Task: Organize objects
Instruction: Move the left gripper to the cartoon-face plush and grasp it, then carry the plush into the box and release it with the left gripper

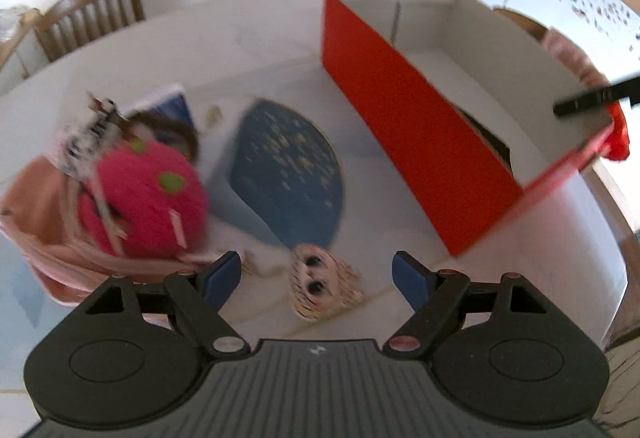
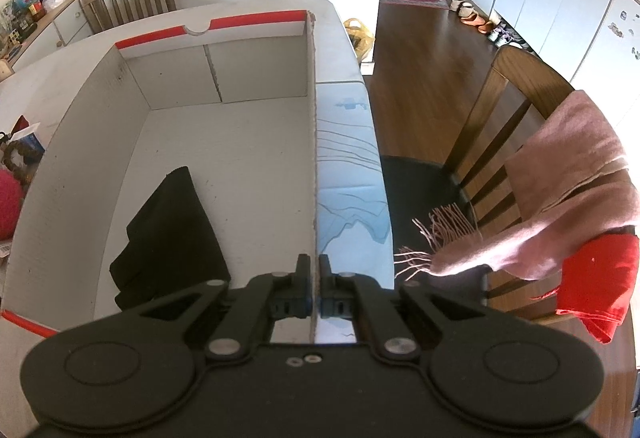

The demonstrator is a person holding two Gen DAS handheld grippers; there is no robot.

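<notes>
A red cardboard box (image 1: 420,142) with a white inside stands open on the table; it also fills the right wrist view (image 2: 80,142). A black cloth (image 2: 168,238) lies inside it. My right gripper (image 2: 314,278) is shut on the box's right wall (image 2: 312,118). My left gripper (image 1: 316,274) is open and empty above a small big-eyed doll head (image 1: 324,288). Beyond it lie a dark blue patterned pouch (image 1: 288,174) and a pink plush toy (image 1: 144,194) on a pink cloth (image 1: 44,206).
A wooden chair (image 2: 516,134) to the right of the table carries a pink scarf (image 2: 568,182) and a red cloth (image 2: 596,282). Another wooden chair (image 1: 92,18) stands at the table's far side. A blue packet (image 1: 172,106) lies behind the plush toy.
</notes>
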